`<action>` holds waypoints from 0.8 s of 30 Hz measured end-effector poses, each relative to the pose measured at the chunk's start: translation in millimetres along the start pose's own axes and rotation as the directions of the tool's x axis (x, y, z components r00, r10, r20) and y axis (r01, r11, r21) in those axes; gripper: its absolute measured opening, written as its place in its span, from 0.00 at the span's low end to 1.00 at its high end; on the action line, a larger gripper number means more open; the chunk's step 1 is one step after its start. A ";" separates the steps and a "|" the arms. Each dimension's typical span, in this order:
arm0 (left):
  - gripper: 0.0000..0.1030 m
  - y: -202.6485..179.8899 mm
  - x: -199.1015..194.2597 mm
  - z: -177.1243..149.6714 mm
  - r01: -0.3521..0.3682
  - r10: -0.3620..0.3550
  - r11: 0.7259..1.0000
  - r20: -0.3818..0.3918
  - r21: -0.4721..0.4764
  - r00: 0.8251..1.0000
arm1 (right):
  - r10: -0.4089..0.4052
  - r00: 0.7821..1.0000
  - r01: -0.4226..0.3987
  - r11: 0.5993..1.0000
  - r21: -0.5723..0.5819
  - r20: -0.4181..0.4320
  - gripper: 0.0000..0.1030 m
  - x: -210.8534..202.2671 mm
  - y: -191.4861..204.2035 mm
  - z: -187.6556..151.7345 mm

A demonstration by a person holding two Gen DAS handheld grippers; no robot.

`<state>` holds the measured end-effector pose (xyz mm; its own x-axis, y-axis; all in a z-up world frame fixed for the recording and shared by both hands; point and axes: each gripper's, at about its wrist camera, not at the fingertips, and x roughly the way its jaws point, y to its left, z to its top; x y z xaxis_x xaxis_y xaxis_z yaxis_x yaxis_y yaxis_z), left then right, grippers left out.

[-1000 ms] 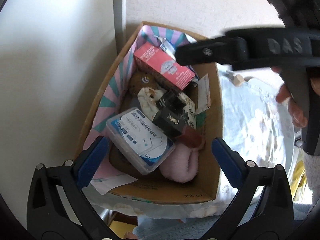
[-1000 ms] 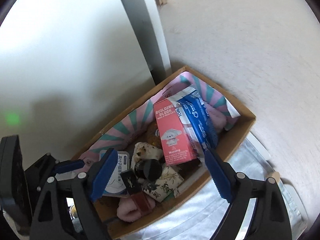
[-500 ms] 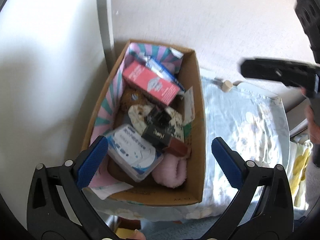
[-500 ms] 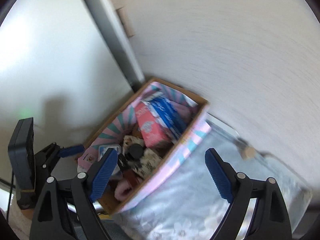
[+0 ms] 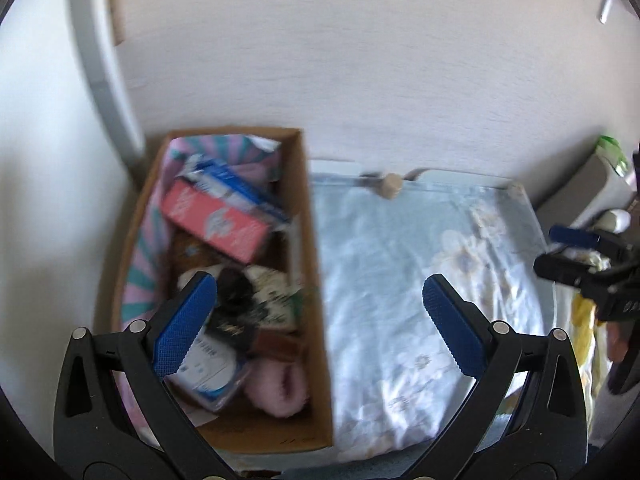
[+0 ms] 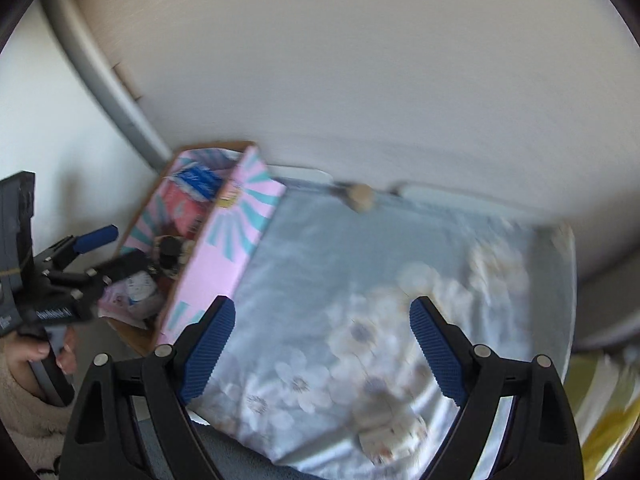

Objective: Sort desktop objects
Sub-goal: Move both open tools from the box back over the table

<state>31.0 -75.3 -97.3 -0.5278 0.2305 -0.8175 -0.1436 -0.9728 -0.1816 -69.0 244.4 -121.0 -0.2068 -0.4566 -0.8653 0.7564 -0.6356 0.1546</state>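
A cardboard box (image 5: 316, 264) with pink and teal lining stands at the table's left end. In it lie a pink carton (image 5: 216, 228), a blue packet (image 5: 236, 188), a clear plastic case (image 5: 208, 364), dark cosmetics and a pink fluffy piece (image 5: 276, 388). My left gripper (image 5: 320, 284) hangs open over the box's right wall, nothing between its pads. My right gripper (image 6: 322, 304) is open and empty above the floral cloth (image 6: 360, 300); the box (image 6: 224, 240) sits at its left. Each wrist view shows the other gripper at its edge: right (image 5: 560, 254), left (image 6: 116, 250).
A small beige cork-like piece (image 5: 390, 186) lies at the cloth's far edge by the wall. Off the right end are a grey block (image 5: 588, 188), a green-and-white pack (image 5: 610, 152) and yellow fabric (image 5: 584, 312). A grey post (image 5: 100, 60) rises behind the box.
Both grippers have drawn back from the box and swung right. The right one left the space over the box and now hangs over the cloth. Both stayed open and empty.
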 end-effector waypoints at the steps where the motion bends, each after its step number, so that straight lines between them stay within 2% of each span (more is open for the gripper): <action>1: 1.00 -4.6 2.4 2.5 0.011 -0.011 1.000 -0.003 0.012 1.000 | -0.012 1.000 0.012 1.000 0.015 -0.001 0.85 -0.4 -4.7 -4.6; 11: 1.00 -51.7 23.1 8.0 0.100 -0.093 0.985 -0.057 0.139 0.994 | -0.113 0.993 0.118 0.978 0.174 -0.040 0.85 -9.7 -46.7 -67.4; 18: 1.00 -71.3 42.9 3.0 0.147 -0.127 0.972 -0.116 0.184 0.985 | -0.136 0.987 0.152 0.963 0.221 -0.083 0.85 -7.8 -56.4 -104.7; 24: 1.00 -87.1 70.5 9.3 0.148 -0.121 0.970 -0.145 0.195 0.982 | -0.121 0.983 0.150 0.961 0.233 -0.136 0.85 12.2 -52.8 -128.4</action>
<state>-1.5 25.9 -134.1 -0.3800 0.3405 -0.8600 -0.3805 -0.9050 -0.1903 -31.8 352.3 -200.9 -0.2106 -0.2875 -0.9343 0.5509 -0.8244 0.1295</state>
